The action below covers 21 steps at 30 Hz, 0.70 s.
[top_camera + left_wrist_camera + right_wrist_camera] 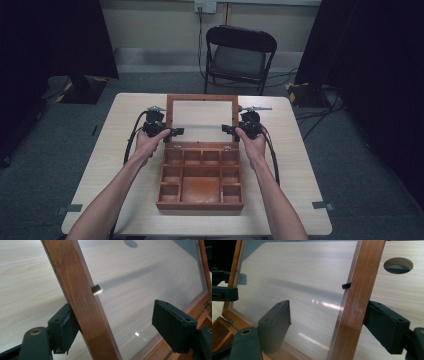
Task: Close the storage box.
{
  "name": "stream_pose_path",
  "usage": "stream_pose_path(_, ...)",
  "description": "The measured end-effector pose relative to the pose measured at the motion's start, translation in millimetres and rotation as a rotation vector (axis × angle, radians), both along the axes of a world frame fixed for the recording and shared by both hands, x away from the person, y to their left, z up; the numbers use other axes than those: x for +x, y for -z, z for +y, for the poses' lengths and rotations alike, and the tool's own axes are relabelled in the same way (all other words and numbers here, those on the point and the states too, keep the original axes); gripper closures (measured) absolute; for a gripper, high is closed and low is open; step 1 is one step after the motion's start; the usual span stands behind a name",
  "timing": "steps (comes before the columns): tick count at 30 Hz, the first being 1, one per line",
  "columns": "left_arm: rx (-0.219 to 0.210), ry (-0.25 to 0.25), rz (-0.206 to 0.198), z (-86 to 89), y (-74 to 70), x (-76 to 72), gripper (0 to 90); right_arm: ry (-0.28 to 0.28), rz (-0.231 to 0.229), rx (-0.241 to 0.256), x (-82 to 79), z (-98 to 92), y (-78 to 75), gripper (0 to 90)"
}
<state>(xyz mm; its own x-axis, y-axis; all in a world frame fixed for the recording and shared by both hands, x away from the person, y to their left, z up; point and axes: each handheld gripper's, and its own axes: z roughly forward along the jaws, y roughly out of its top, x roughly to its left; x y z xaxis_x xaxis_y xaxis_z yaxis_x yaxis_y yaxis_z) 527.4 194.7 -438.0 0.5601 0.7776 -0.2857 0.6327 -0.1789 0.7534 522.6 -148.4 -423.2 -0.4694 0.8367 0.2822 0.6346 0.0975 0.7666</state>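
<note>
High view, lid (202,98) between both tongs

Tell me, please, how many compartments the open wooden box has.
9: four small ones along the hinge side of the wooden box, two down each side, and one large one in the middle reaching the near edge. None seems hidden.

A recording lab or studio: black curtains (55,40) at both upper sides, taped floor cables (320,112), a lone folding chair (239,55) top centre.
</note>
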Motion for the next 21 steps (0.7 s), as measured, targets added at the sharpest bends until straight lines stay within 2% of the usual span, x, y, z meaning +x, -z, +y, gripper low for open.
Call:
stream_pose_path(6,-0.013,0.000,-0.013,0.9,-6.9,-2.9,23.1,-0.007,-0.004,0.001,-0.1,0.5,-9.1,18.6)
stream_pose_path(10,0.004,0.009,-0.023,1.9,-12.5,-7.4,24.2,-0.011,-0.011,0.010,-2.0,-0.3,-13.8,19.6)
stream_pose_path(17,-0.012,0.018,-0.034,5.4,-19.3,-14.1,24.3,-0.018,-0.026,0.010,-6.3,0.8,-21.3,19.5)
stream_pose_path(21,-0.007,0.011,-0.042,4.8,-21.2,-15.9,25.2,-0.018,-0.034,0.013,-7.3,0.3,-23.6,20.0)
